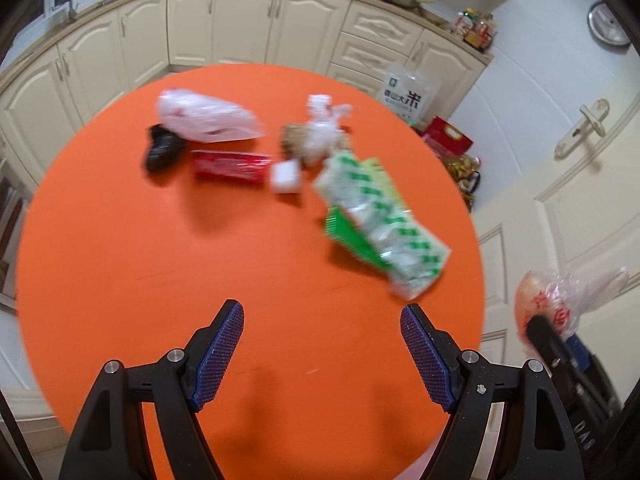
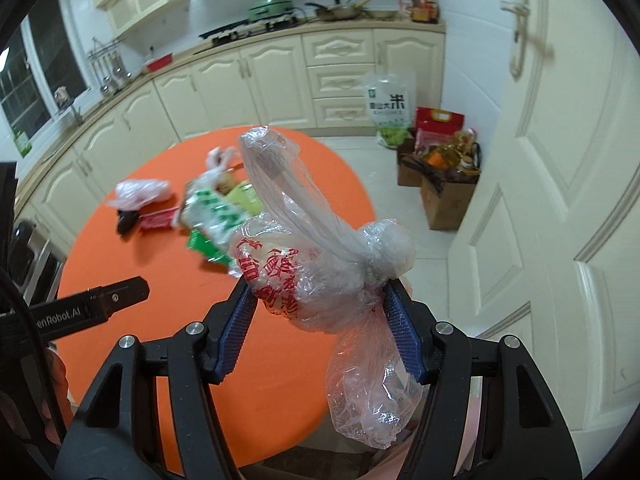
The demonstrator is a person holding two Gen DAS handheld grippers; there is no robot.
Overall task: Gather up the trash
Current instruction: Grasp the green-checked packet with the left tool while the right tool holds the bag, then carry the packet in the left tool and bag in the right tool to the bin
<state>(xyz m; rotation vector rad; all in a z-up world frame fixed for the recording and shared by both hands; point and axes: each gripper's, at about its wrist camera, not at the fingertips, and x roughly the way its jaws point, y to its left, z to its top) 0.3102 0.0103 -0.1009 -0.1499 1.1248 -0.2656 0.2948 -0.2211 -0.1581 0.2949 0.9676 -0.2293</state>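
Note:
On the round orange table (image 1: 160, 260) lies scattered trash: a pinkish plastic bag (image 1: 204, 116), a black lump (image 1: 162, 148), a red wrapper (image 1: 230, 165), a small white block (image 1: 286, 176), a knotted clear bag (image 1: 320, 132) and a green-and-white package (image 1: 380, 216). My left gripper (image 1: 322, 308) hovers open over the near part of the table with nothing between its pads. Beyond the table's right edge my right gripper (image 2: 319, 285) is shut on a crumpled clear plastic bag with red print (image 2: 304, 276), whose tail hangs below the fingers. The left gripper's finger (image 2: 120, 296) shows at the left of the right wrist view.
Cream kitchen cabinets (image 1: 240, 24) curve behind the table. On the floor to the right stand a rice sack (image 2: 390, 108), a red bag (image 2: 438, 124) and cardboard boxes with bottles (image 2: 448, 196). A cream door (image 2: 560, 200) is close on the right.

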